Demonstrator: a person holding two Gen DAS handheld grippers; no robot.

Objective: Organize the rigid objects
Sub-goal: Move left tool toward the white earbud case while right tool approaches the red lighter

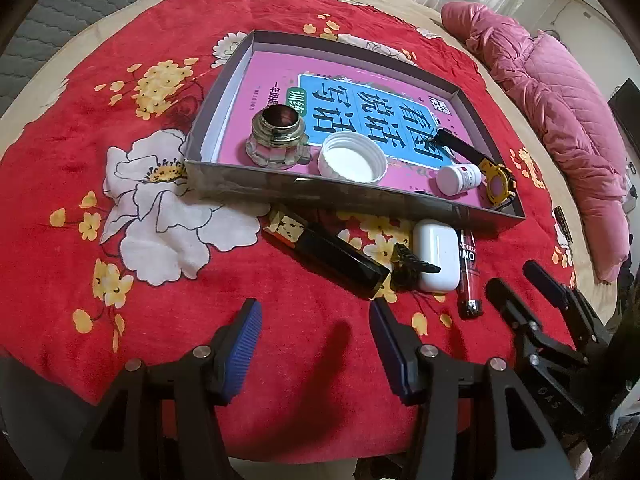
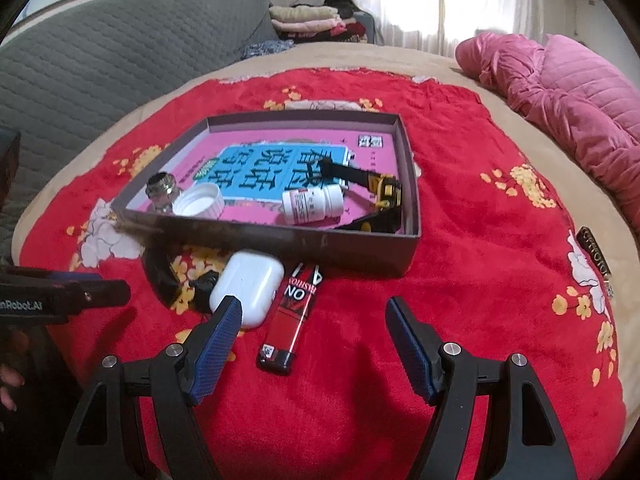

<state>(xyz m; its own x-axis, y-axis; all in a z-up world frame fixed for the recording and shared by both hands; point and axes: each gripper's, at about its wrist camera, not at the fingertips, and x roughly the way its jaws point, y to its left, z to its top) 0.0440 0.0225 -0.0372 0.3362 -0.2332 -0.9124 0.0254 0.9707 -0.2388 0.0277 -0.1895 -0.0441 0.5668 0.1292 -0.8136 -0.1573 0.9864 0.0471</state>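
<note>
A grey box (image 1: pixel 280 186) (image 2: pixel 352 250) on the red floral blanket holds a pink book, a glass inkwell (image 1: pixel 276 136) (image 2: pixel 162 192), a white lid (image 1: pixel 352 158) (image 2: pixel 200 202), a white pill bottle (image 1: pixel 458 178) (image 2: pixel 314 202) and a yellow watch (image 1: pixel 496 182) (image 2: pixel 384 188). In front of the box lie a black lipstick box (image 1: pixel 332 254), a black hair clip (image 1: pixel 410 266), a white earbud case (image 1: pixel 436 254) (image 2: pixel 248 286) and a red lighter (image 1: pixel 469 280) (image 2: pixel 290 318). My left gripper (image 1: pixel 316 312) is open and empty, short of the lipstick box. My right gripper (image 2: pixel 314 314) (image 1: pixel 516 280) is open around the lighter's near end.
A pink quilted duvet (image 1: pixel 560 112) (image 2: pixel 568 92) lies at the right. A grey padded headboard (image 2: pixel 120 60) stands at the back left, with folded clothes (image 2: pixel 312 20) behind it. The blanket edge (image 1: pixel 120 396) is close below my left gripper.
</note>
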